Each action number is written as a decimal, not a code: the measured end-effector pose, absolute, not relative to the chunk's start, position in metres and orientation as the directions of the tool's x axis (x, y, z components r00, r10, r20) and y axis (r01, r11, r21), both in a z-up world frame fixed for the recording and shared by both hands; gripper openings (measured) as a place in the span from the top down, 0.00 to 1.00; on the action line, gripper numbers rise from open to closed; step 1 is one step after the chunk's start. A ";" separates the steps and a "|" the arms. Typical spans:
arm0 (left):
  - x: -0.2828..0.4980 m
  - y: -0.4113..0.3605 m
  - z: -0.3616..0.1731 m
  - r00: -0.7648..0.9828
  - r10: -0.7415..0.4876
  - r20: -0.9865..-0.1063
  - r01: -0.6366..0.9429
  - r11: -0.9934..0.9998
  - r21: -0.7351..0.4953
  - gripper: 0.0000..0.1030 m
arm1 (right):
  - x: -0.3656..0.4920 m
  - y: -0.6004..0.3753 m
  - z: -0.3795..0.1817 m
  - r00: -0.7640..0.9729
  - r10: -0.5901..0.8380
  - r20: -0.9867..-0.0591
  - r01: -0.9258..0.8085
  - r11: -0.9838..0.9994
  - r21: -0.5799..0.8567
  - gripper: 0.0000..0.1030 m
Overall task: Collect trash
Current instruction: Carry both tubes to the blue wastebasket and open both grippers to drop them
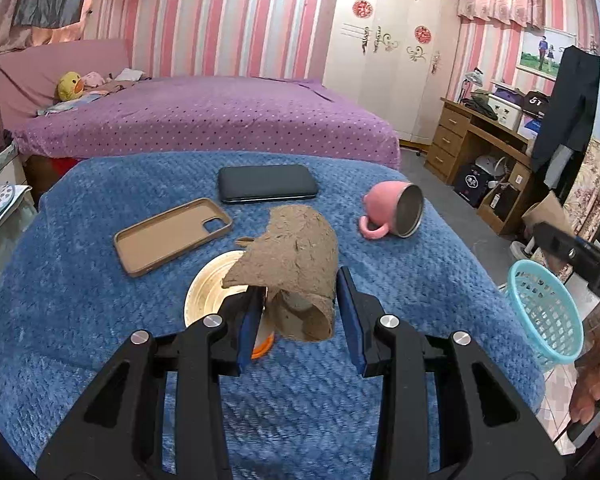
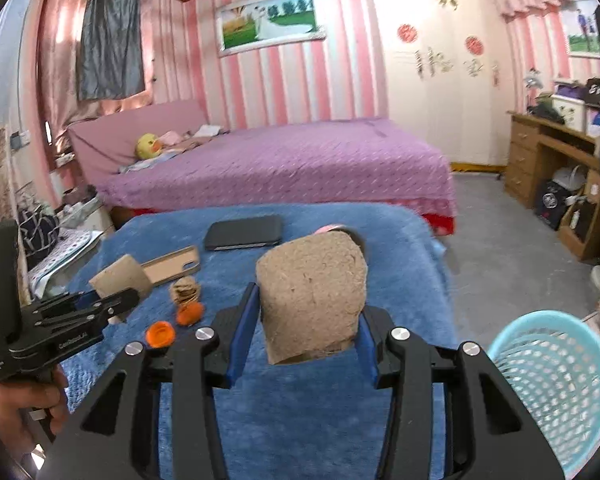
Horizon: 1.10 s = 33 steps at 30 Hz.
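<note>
My left gripper [image 1: 300, 316] is shut on a torn brown cardboard piece [image 1: 296, 256] and holds it above the blue blanket [image 1: 100, 320]; it shows in the right wrist view too [image 2: 100, 304], with its cardboard [image 2: 120, 276]. My right gripper [image 2: 304, 332] is shut on a second brown cardboard piece [image 2: 312, 300], held over the table's right part. A light blue mesh basket [image 2: 552, 392] stands off the table's right edge, also in the left wrist view [image 1: 544, 312]. Orange scraps [image 2: 160, 334] and a crumpled brown bit [image 2: 185, 292] lie on the blanket.
A black phone [image 1: 268, 183], a tan phone case [image 1: 172, 236], a tipped pink mug [image 1: 396, 210] and a white round lid [image 1: 212, 292] lie on the blanket. A purple bed [image 1: 220, 116] stands behind, a wooden desk [image 1: 472, 140] at right.
</note>
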<state>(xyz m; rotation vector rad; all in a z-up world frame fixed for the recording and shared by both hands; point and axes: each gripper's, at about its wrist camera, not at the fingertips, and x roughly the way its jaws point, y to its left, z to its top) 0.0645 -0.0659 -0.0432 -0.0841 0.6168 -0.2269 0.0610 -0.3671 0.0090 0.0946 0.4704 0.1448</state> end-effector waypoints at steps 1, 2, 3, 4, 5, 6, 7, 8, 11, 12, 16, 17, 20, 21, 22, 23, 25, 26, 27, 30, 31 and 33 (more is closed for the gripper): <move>0.064 -0.068 -0.042 0.792 -0.239 -0.562 0.189 0.971 -0.146 0.66 | 0.059 -0.372 0.011 0.885 0.152 -0.440 -0.106 0.986 0.126 0.57; 0.064 -0.071 -0.042 0.792 -0.243 -0.560 0.195 0.970 -0.146 0.66 | 0.057 -0.379 0.012 0.889 0.137 -0.437 -0.089 0.988 0.128 0.57; 0.063 -0.074 -0.041 0.793 -0.246 -0.558 0.199 0.969 -0.145 0.66 | 0.055 -0.387 0.014 0.893 0.117 -0.434 -0.066 0.989 0.131 0.57; 0.062 -0.078 -0.040 0.792 -0.252 -0.557 0.208 0.968 -0.144 0.66 | 0.053 -0.396 0.015 0.895 0.101 -0.435 -0.044 0.989 0.138 0.57; 0.061 -0.082 -0.040 0.791 -0.259 -0.555 0.216 0.966 -0.143 0.66 | 0.051 -0.402 0.016 0.895 0.092 -0.436 -0.031 0.989 0.146 0.57; 0.060 -0.087 -0.039 0.790 -0.267 -0.552 0.225 0.964 -0.143 0.66 | 0.050 -0.410 0.017 0.896 0.081 -0.436 -0.012 0.987 0.158 0.57; 0.060 -0.091 -0.039 0.789 -0.272 -0.550 0.231 0.962 -0.144 0.66 | 0.048 -0.415 0.019 0.897 0.076 -0.436 -0.002 0.986 0.169 0.57; 0.060 -0.096 -0.039 0.787 -0.281 -0.549 0.241 0.959 -0.146 0.66 | 0.046 -0.419 0.023 0.899 0.088 -0.429 -0.011 0.984 0.179 0.57; 0.058 -0.112 -0.037 0.780 -0.313 -0.542 0.270 0.950 -0.159 0.66 | 0.038 -0.429 0.034 0.914 0.087 -0.396 -0.019 0.985 0.173 0.57; 0.057 -0.119 -0.036 0.779 -0.322 -0.538 0.280 0.946 -0.161 0.66 | 0.034 -0.433 0.036 0.918 0.083 -0.389 -0.017 0.985 0.169 0.57; 0.054 -0.139 -0.035 0.768 -0.354 -0.533 0.301 0.935 -0.187 0.66 | 0.027 -0.444 0.043 0.925 0.041 -0.378 0.013 0.990 0.141 0.57; 0.054 -0.143 -0.035 0.766 -0.359 -0.533 0.306 0.933 -0.188 0.66 | 0.025 -0.448 0.046 0.928 0.031 -0.372 0.020 0.991 0.133 0.56; 0.054 -0.162 -0.030 0.762 -0.369 -0.532 0.330 0.928 -0.170 0.66 | 0.020 -0.459 0.051 0.931 -0.002 -0.364 0.049 0.992 0.120 0.56; 0.054 -0.167 -0.028 0.760 -0.373 -0.532 0.337 0.926 -0.167 0.66 | 0.019 -0.464 0.051 0.931 -0.014 -0.365 0.061 0.991 0.117 0.56; 0.054 -0.174 -0.025 0.757 -0.386 -0.527 0.345 0.921 -0.179 0.66 | 0.019 -0.469 0.051 0.930 -0.023 -0.367 0.070 0.991 0.115 0.56; 0.053 -0.178 -0.023 0.754 -0.398 -0.523 0.350 0.917 -0.194 0.66 | 0.019 -0.473 0.050 0.928 -0.033 -0.372 0.081 0.990 0.113 0.56; 0.053 -0.191 -0.018 0.744 -0.428 -0.513 0.369 0.903 -0.219 0.66 | 0.018 -0.485 0.049 0.924 -0.056 -0.379 0.106 0.988 0.113 0.56; 0.052 -0.197 -0.016 0.742 -0.434 -0.511 0.378 0.900 -0.216 0.66 | 0.018 -0.489 0.049 0.923 -0.060 -0.379 0.112 0.987 0.117 0.56; 0.051 -0.205 -0.015 0.740 -0.438 -0.510 0.387 0.898 -0.210 0.66 | 0.017 -0.496 0.049 0.922 -0.067 -0.381 0.123 0.985 0.124 0.56; 0.050 -0.229 -0.007 0.728 -0.465 -0.504 0.425 0.883 -0.200 0.66 | 0.013 -0.516 0.048 0.915 -0.107 -0.390 0.174 0.975 0.140 0.56; 0.049 -0.239 -0.005 0.721 -0.477 -0.503 0.440 0.876 -0.199 0.66 | 0.014 -0.521 0.047 0.912 -0.123 -0.392 0.193 0.971 0.143 0.56; 0.048 -0.258 -0.002 0.704 -0.504 -0.500 0.469 0.859 -0.205 0.66 | 0.011 -0.536 0.046 0.903 -0.156 -0.399 0.235 0.960 0.155 0.56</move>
